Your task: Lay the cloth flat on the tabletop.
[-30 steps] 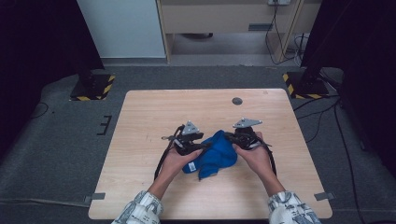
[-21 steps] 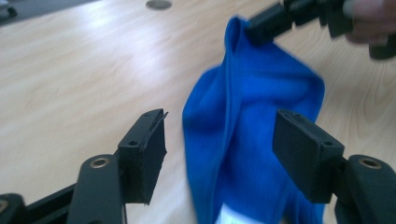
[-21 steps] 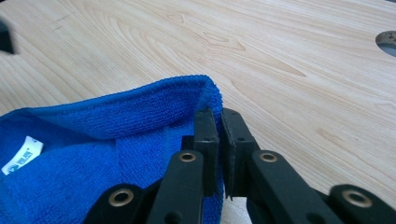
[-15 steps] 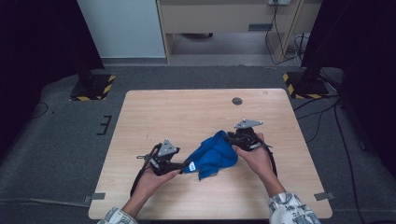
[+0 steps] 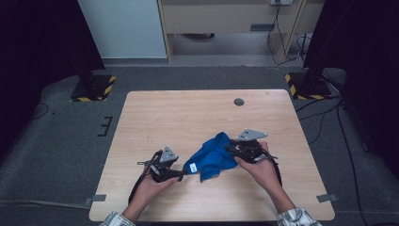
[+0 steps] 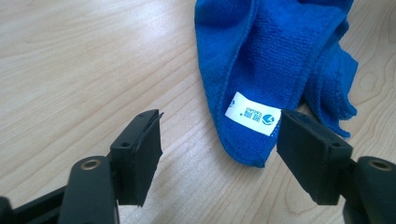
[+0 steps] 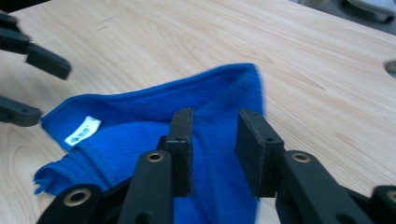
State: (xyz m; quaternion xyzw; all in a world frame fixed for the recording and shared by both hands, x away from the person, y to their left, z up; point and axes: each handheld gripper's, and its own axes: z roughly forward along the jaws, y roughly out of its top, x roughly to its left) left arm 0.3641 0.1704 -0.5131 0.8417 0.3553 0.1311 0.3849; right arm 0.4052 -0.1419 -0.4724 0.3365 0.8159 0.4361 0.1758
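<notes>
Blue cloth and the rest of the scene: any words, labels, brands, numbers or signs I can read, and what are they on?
White tag sewn on the blue cloth: blue printed characters and a round logo, too small and blurred to read.
Same tag in the right gripper view: blurred, unreadable.
Table: no text or signs.

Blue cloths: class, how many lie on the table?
1. The blue cloth lies crumpled on the table, between the left gripper and the right gripper. Its folds could hide something.

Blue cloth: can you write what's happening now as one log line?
blue cloth: crumpled on table | left gripper: open, at label corner | right gripper: jaws apart over cloth
</notes>
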